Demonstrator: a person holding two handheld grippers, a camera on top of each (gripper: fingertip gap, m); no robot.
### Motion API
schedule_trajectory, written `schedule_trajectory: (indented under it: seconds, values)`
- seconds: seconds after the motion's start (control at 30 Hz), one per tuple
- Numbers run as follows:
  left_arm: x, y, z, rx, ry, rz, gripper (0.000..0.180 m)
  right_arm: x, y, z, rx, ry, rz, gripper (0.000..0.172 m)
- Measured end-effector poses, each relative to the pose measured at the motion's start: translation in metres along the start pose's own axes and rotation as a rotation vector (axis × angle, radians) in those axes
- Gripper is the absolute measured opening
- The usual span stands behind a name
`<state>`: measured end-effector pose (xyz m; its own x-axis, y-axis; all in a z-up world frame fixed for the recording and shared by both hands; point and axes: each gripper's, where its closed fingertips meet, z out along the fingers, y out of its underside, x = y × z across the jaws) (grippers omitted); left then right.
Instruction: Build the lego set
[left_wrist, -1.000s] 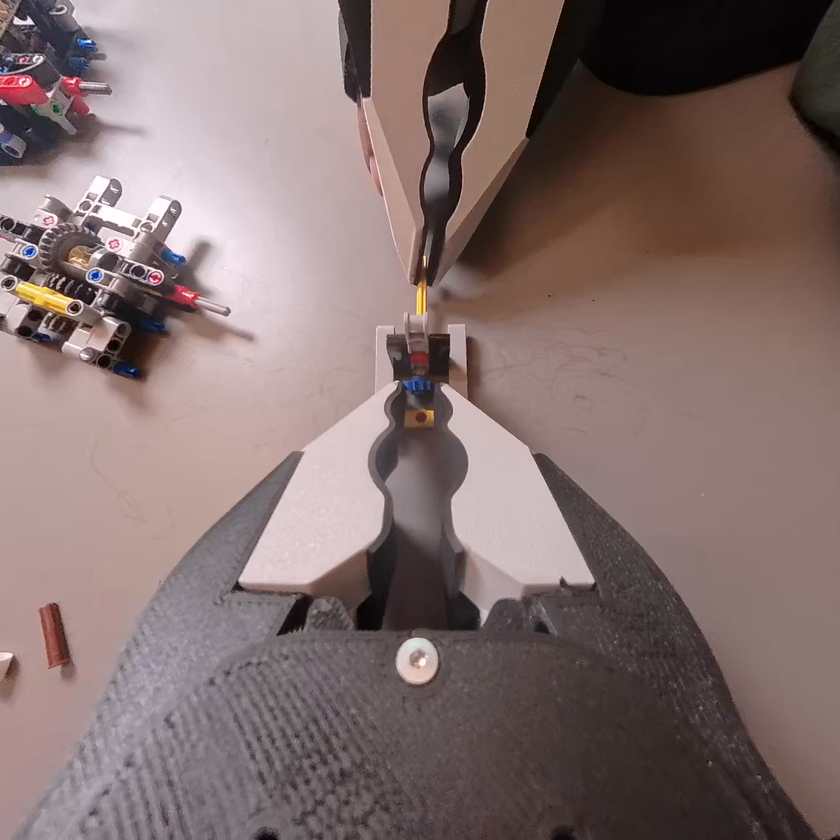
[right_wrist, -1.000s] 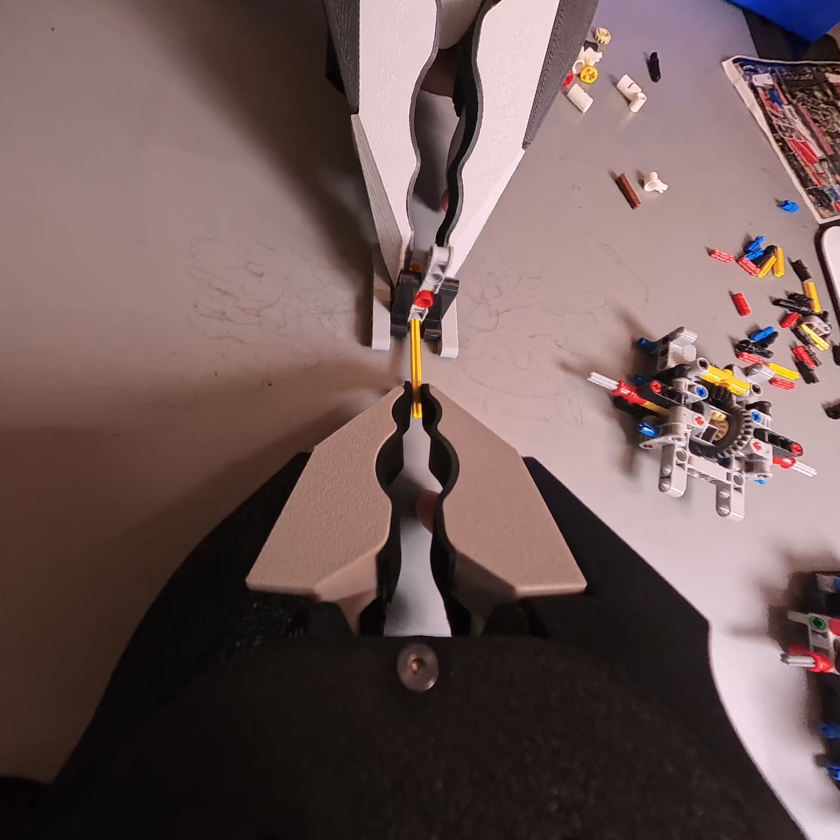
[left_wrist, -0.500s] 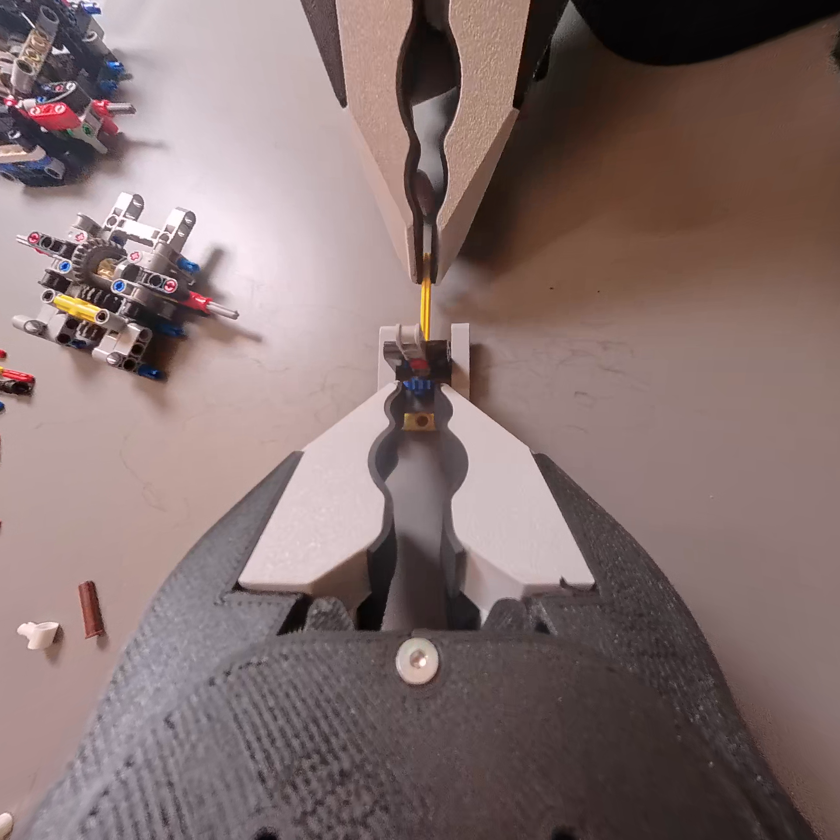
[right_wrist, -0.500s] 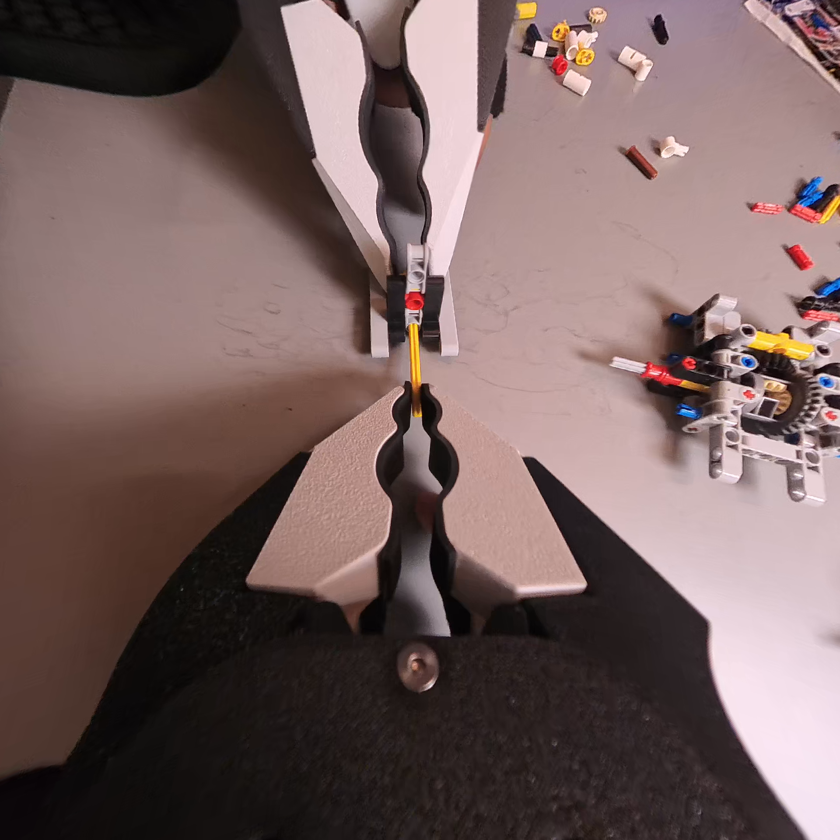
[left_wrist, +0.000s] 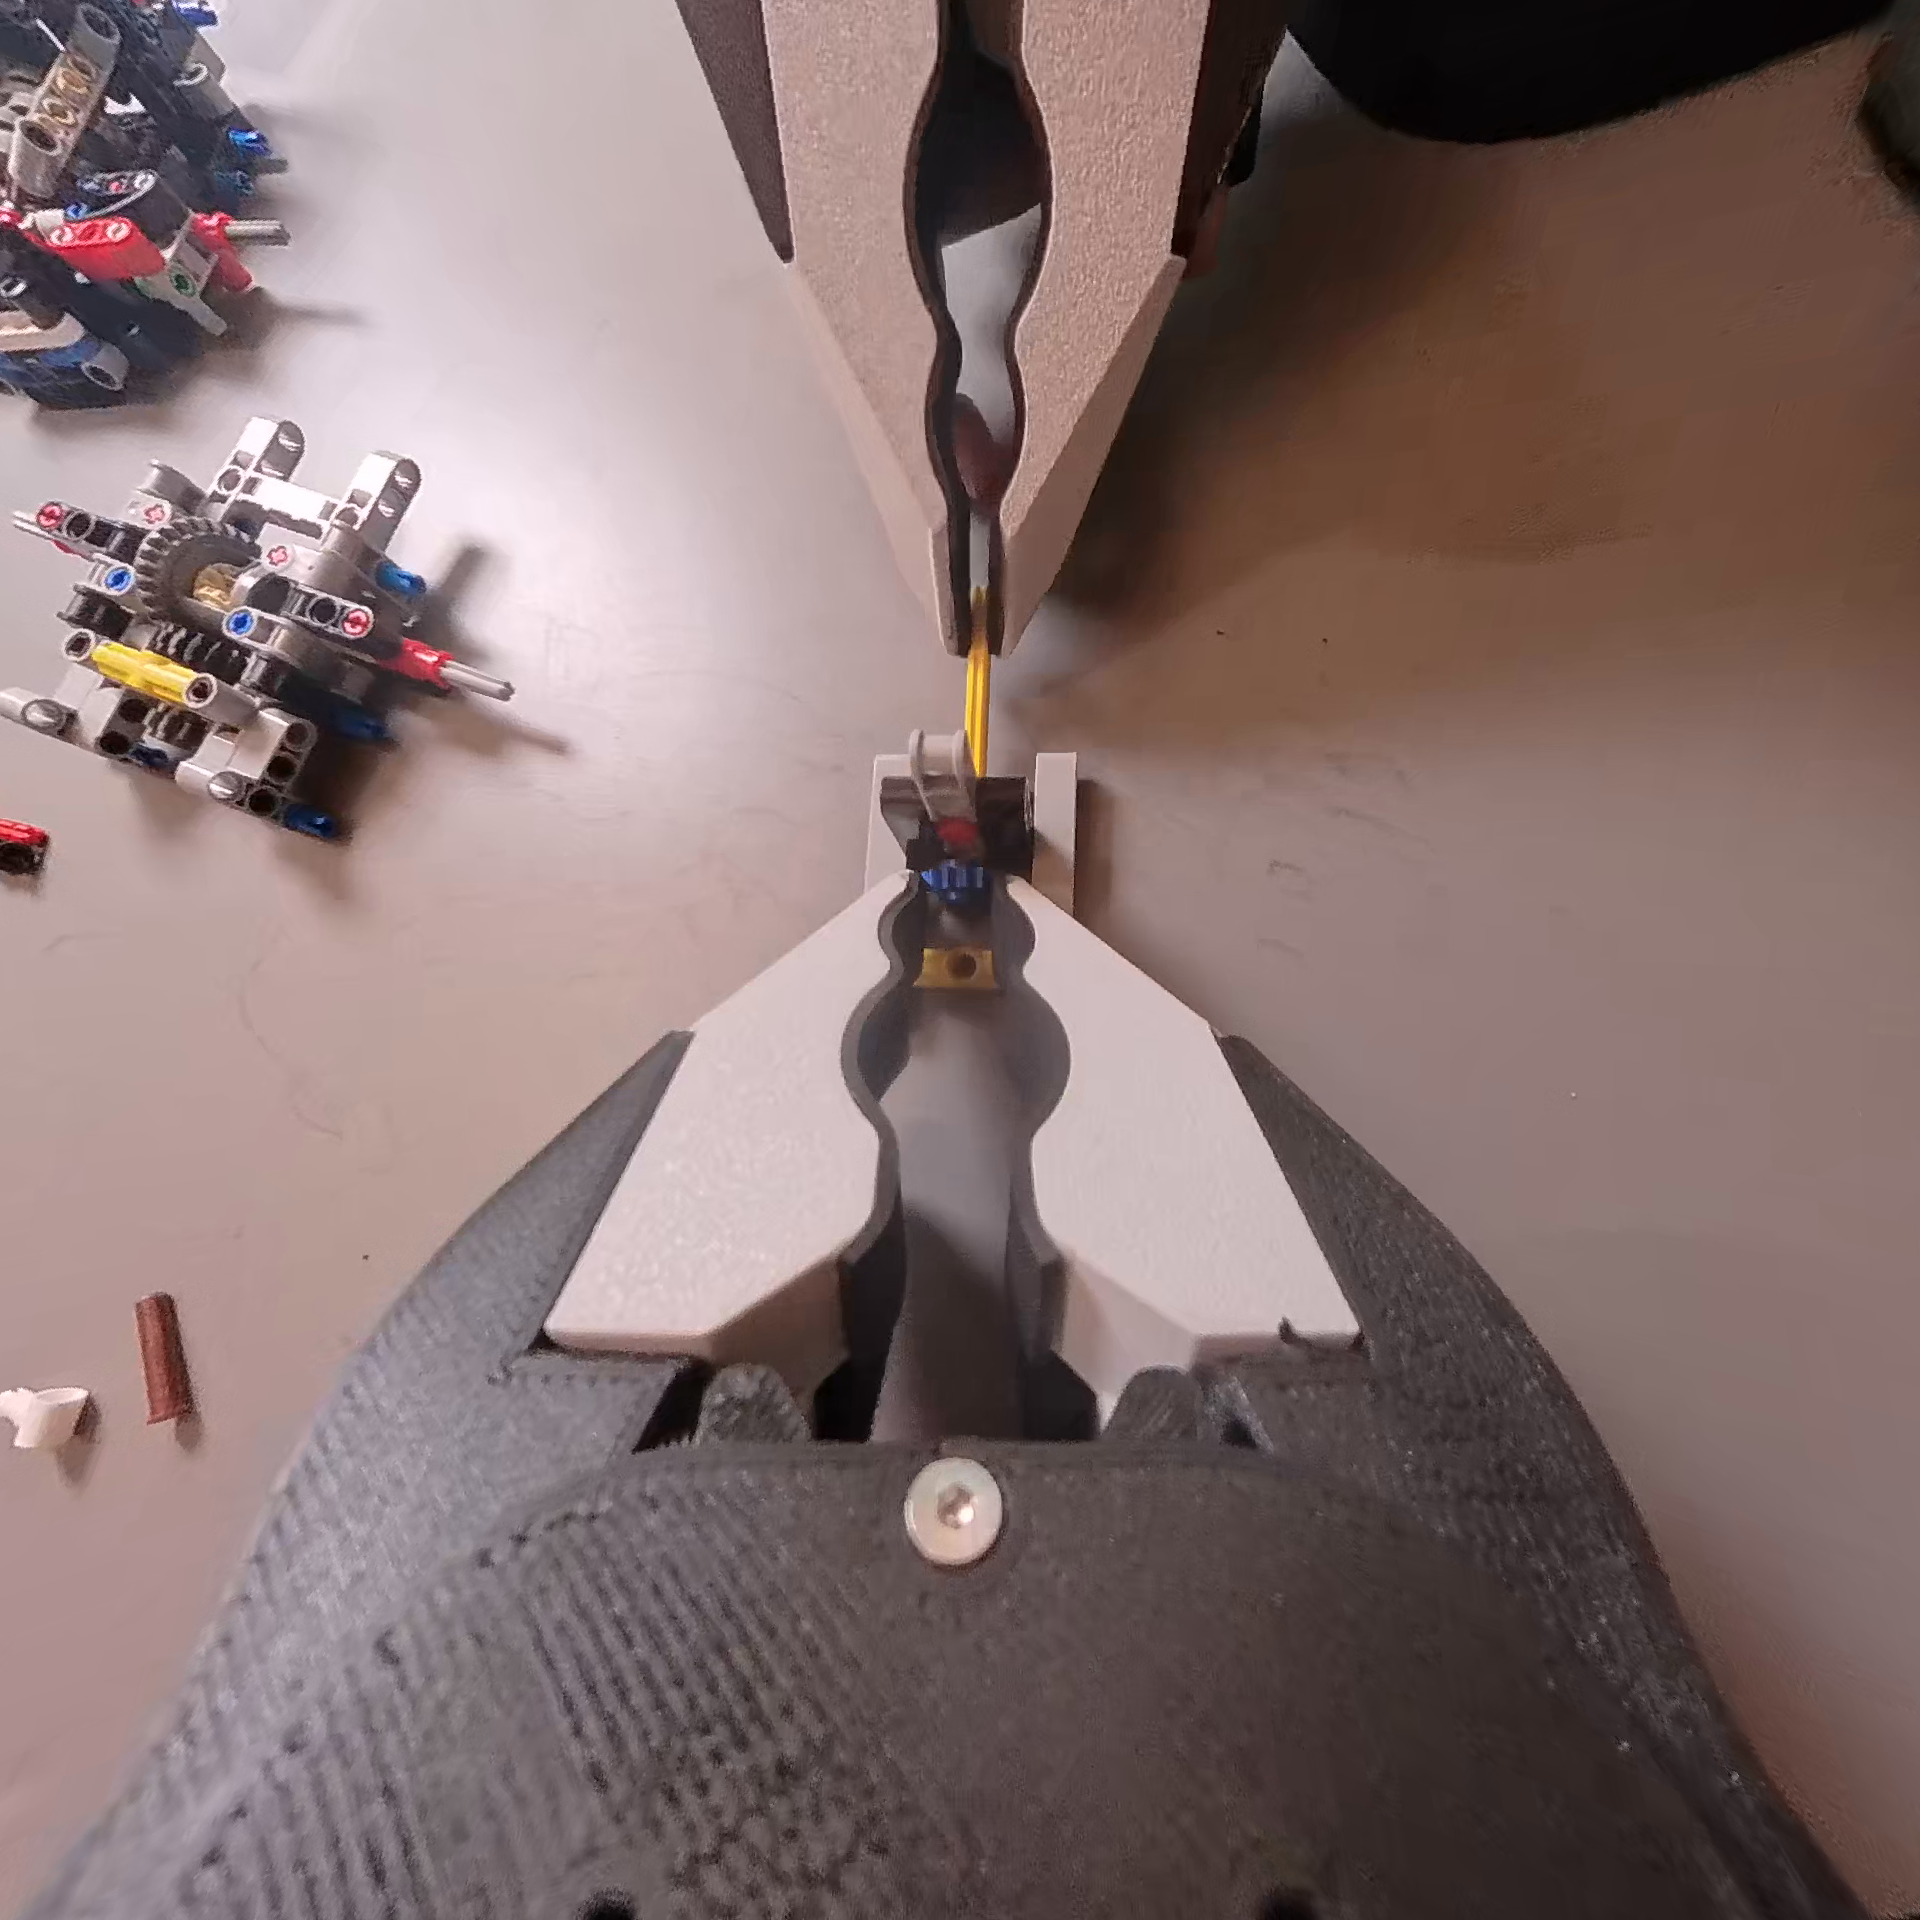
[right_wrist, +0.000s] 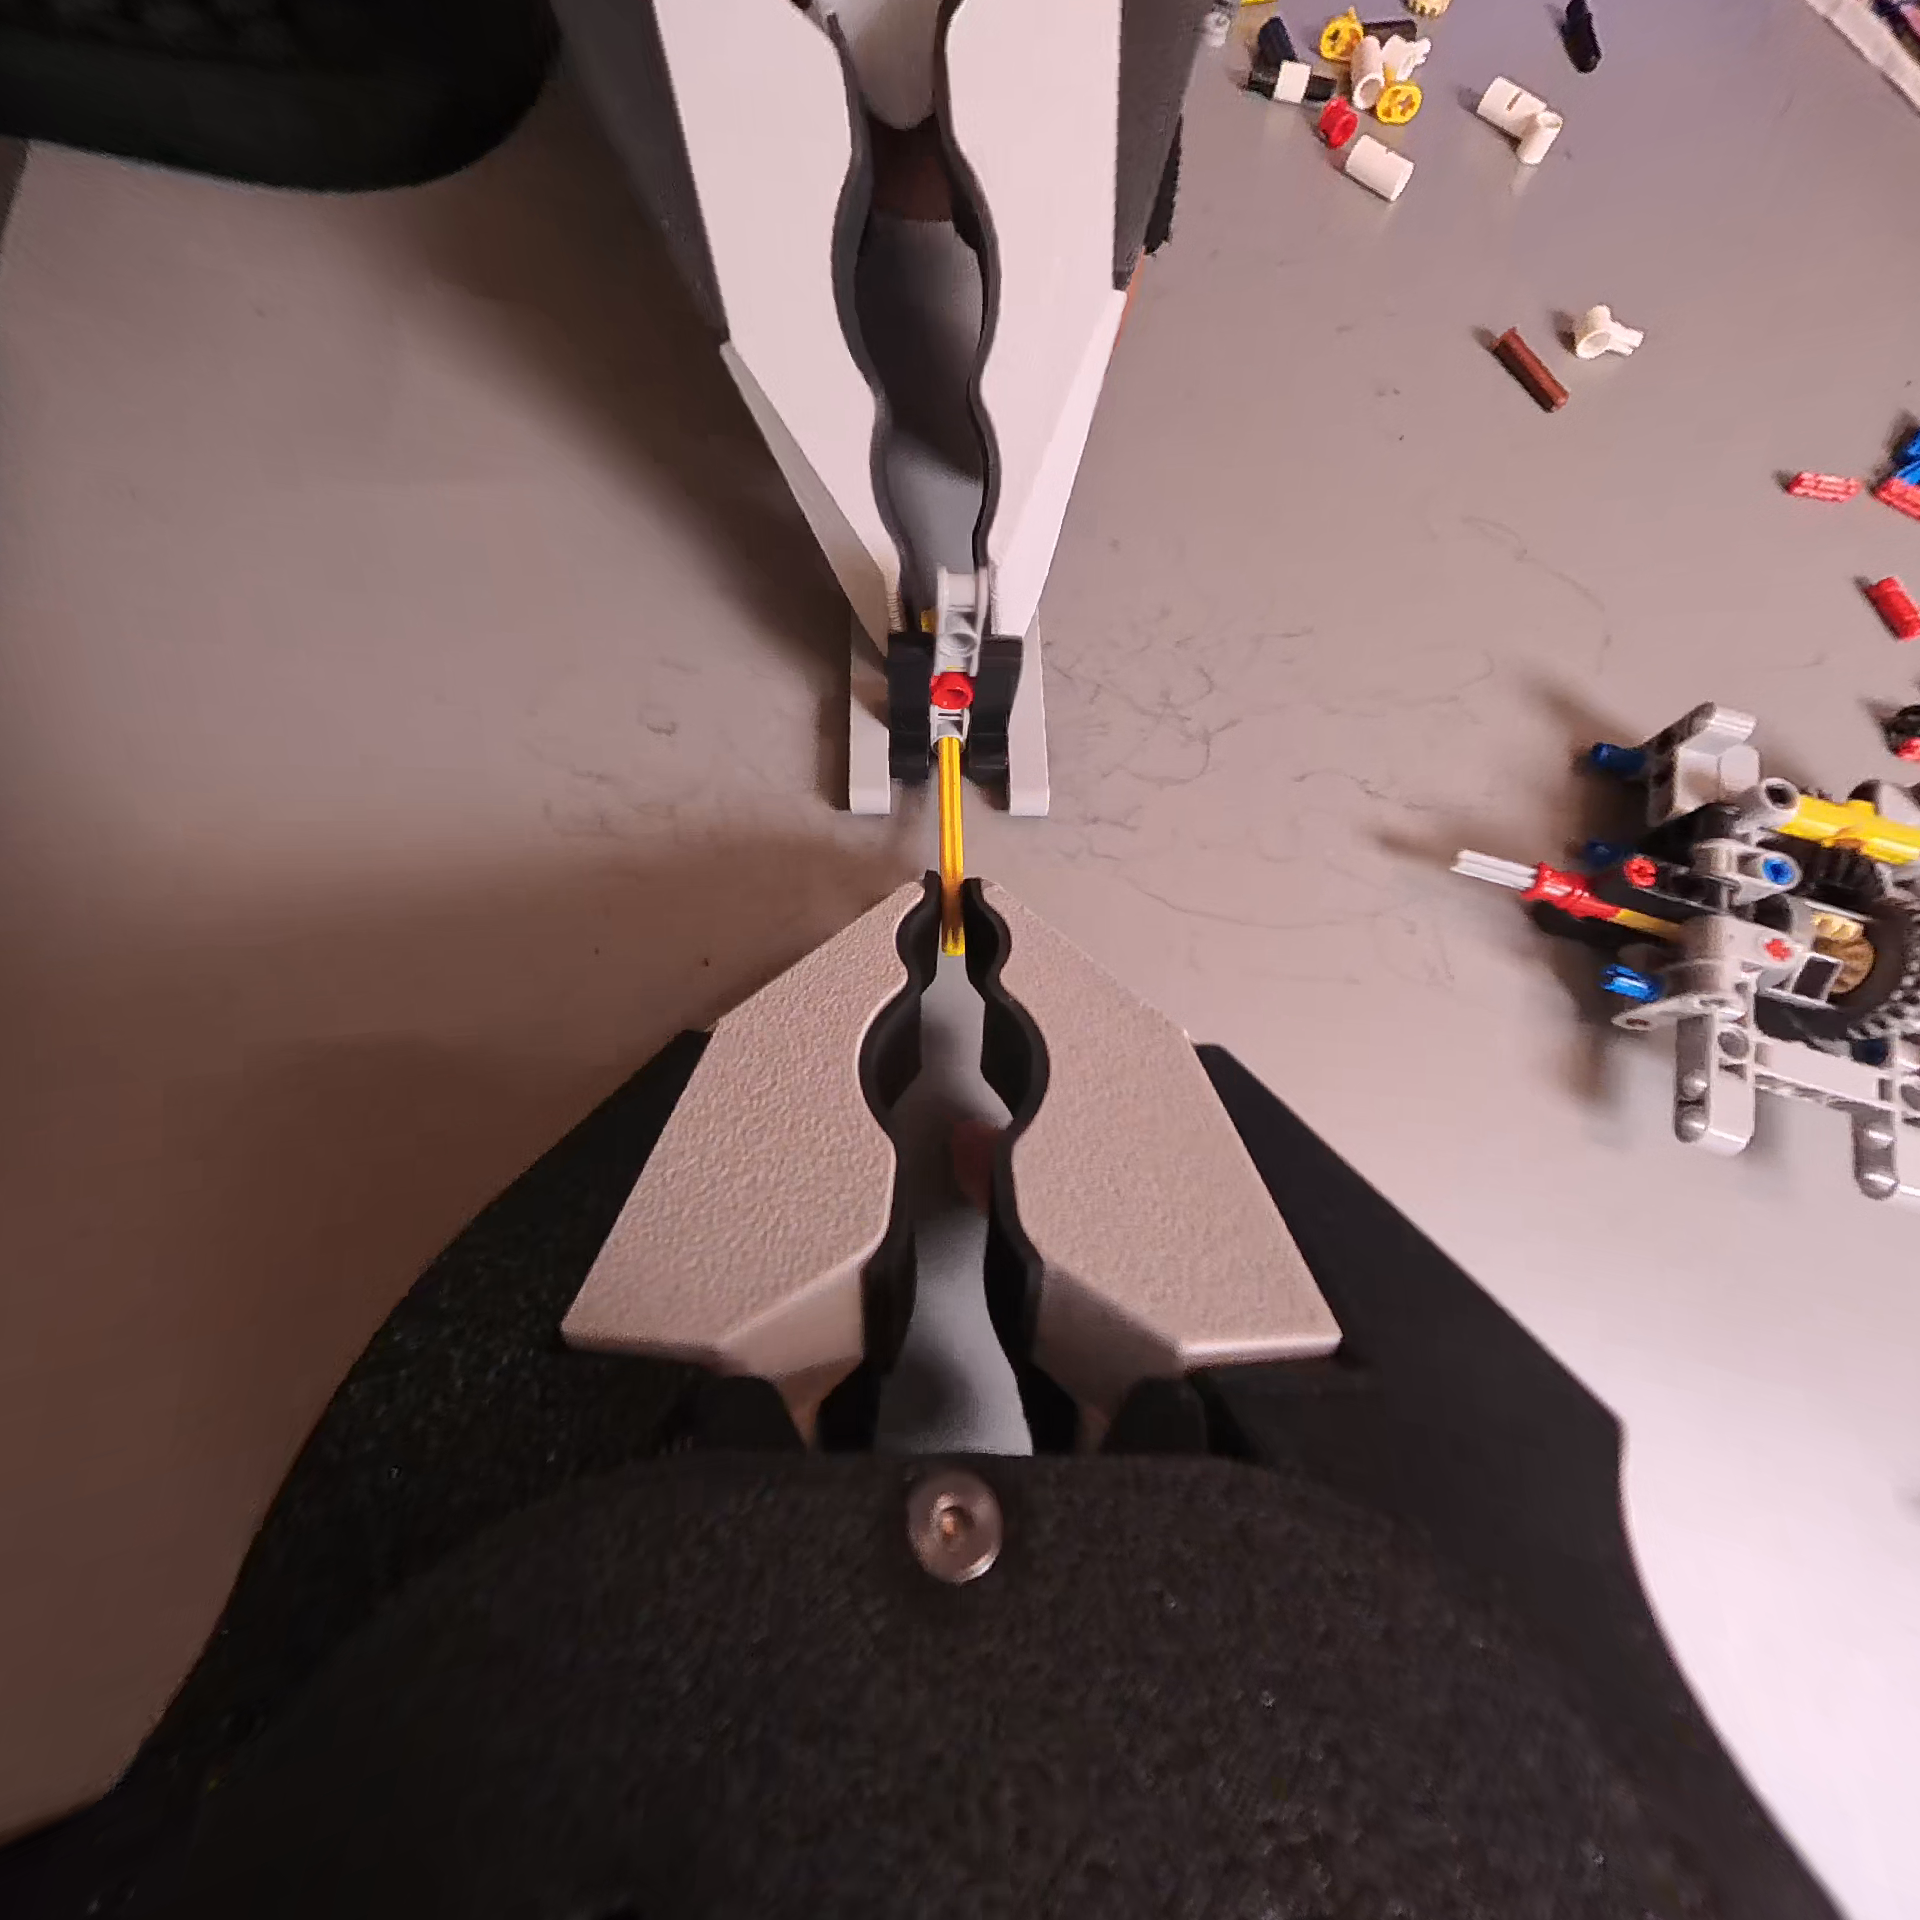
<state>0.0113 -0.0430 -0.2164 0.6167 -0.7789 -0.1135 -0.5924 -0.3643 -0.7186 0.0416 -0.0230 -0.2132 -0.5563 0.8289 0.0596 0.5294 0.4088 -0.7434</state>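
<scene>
**Two grippers, one yellow axle**

Landmark here is the little black sub-assembly (left_wrist: 961, 831), a small clump of building-toy pieces with a grey connector, a red bush, a blue gear and a yellow block on it. The left gripper (left_wrist: 961, 883) is clamped on that clump, its white fingertips (right_wrist: 871, 727) hugging both black sides, low over the grey tabletop (left_wrist: 1455, 935).

Sticking straight out of the clump's grey connector is a thin yellow axle (right_wrist: 951, 831). The right gripper (right_wrist: 948, 904) faces the clump head-on and pinches the axle's far end between its black pads (right_wrist: 914, 935), jaws nearly together around it. So the axle bridges both grippers, one end at the clump, the other in the right gripper's tips.

Off to the side of the clump sits a bigger grey gear build (left_wrist: 218, 623), clear of both grippers. Well apart from the clump lie a brown pin (left_wrist: 164, 1356), a white connector (left_wrist: 42, 1415) and scattered loose parts (right_wrist: 1361, 94).
</scene>
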Motion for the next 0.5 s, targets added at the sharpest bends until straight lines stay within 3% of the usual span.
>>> schedule_trajectory:
  seconds: [0.2,0.33,0.5]
  values:
    - [0.0019,0.0022,-0.0027,-0.021,0.003,0.01,0.011,-0.0024,0.0019,0.0036,-0.068,0.06,-0.118,0.003]
    - [0.0015,0.0047,-0.0051,-0.032,0.001,0.002,0.011,-0.0042,0.0037,0.0012,-0.07,0.055,-0.133,0.011]
    - [0.002,0.0059,-0.0064,-0.035,0.0,-0.008,0.011,-0.0028,0.0082,-0.0019,-0.096,0.055,-0.134,0.009]
